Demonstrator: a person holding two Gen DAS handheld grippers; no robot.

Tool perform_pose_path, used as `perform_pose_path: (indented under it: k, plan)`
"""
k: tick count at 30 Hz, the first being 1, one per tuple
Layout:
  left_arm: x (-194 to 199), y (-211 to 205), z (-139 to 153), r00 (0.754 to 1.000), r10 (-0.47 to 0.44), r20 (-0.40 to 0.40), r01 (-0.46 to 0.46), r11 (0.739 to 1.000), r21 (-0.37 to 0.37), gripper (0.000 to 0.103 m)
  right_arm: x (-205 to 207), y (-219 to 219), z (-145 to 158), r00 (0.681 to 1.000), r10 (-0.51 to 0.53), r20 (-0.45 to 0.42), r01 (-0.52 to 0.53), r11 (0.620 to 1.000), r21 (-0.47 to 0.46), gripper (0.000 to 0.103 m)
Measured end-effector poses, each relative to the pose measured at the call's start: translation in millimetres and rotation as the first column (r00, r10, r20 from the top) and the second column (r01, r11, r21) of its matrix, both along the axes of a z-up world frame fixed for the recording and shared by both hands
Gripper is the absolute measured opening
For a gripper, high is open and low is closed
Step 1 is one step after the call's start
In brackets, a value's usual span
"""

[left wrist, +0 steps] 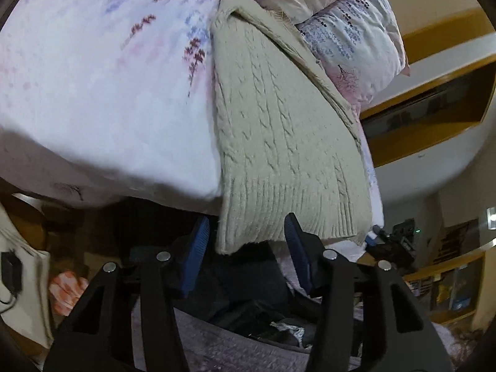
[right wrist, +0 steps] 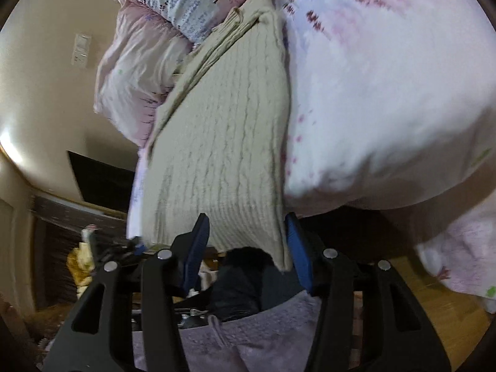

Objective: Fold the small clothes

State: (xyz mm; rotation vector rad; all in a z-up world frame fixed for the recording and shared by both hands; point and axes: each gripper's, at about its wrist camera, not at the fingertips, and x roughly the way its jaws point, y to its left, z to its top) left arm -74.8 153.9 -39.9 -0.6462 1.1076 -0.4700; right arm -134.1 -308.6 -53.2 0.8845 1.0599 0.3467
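Note:
A beige cable-knit sweater (left wrist: 272, 130) lies folded lengthwise on the flowered bed sheet (left wrist: 102, 86), its ribbed hem hanging over the bed's near edge. My left gripper (left wrist: 246, 232) is open, its blue pads either side of the hem's left corner. In the right wrist view the same sweater (right wrist: 229, 142) runs away from me, and my right gripper (right wrist: 246, 231) is open with its pads astride the hem's right corner. The other gripper shows small at the far hem corner in each view (left wrist: 376, 232).
A rolled flowered duvet (left wrist: 350, 31) and pillows lie beyond the sweater at the bed's head (right wrist: 161, 9). A lilac quilted cloth (right wrist: 248, 334) and dark clothes (left wrist: 248, 294) lie below the grippers. Wooden floor (right wrist: 434, 297) is at right.

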Motion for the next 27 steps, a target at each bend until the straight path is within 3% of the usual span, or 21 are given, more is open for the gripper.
perform_pose_path:
  k: [2, 4, 7, 10, 16, 24, 27]
  plan:
    - [2.1, -4.6, -2.6, 1.000, -0.016, -0.002, 0.016, 1.000, -0.012, 0.043, 1.3, 2.3, -6.5, 1.000, 0.012, 0.004, -0.012, 0.999, 0.041, 0.043]
    - [2.7, -10.7, -2.8, 0.999, -0.036, -0.010, 0.035, 0.999, -0.022, 0.033, 2.2, 4.3, -9.4, 1.000, 0.025, 0.006, -0.025, 0.997, 0.070, 0.020]
    - [2.1, -11.6, -2.6, 0.998, -0.053, -0.018, 0.052, 0.998, -0.045, 0.021, 0.7, 6.2, -9.6, 0.999, 0.040, 0.014, -0.041, 0.995, 0.091, 0.010]
    - [5.4, -10.2, -2.3, 0.999, -0.049, -0.019, 0.048, 0.998, -0.047, 0.011, 0.4, 7.7, -1.8, 0.998, 0.046, 0.044, -0.050, 0.995, 0.085, 0.009]
    - [9.3, -9.7, 4.7, 0.998, -0.056, -0.002, 0.056, 0.997, -0.062, 0.007, 5.1, 10.9, 30.4, 0.990, 0.052, 0.130, -0.055, 0.998, 0.020, 0.008]
    - [28.8, 2.5, 44.8, 0.988, -0.009, 0.157, 0.017, 0.999, -0.046, 0.006, 22.3, 17.9, 87.4, 0.947, 0.028, 0.321, 0.019, 0.990, -0.140, 0.008]
    - [42.9, 7.2, 57.8, 0.976, 0.024, 0.216, -0.020, 1.000, -0.022, 0.006, 34.4, 22.0, 105.2, 0.922, 0.018, 0.388, 0.084, 0.966, -0.243, 0.008]
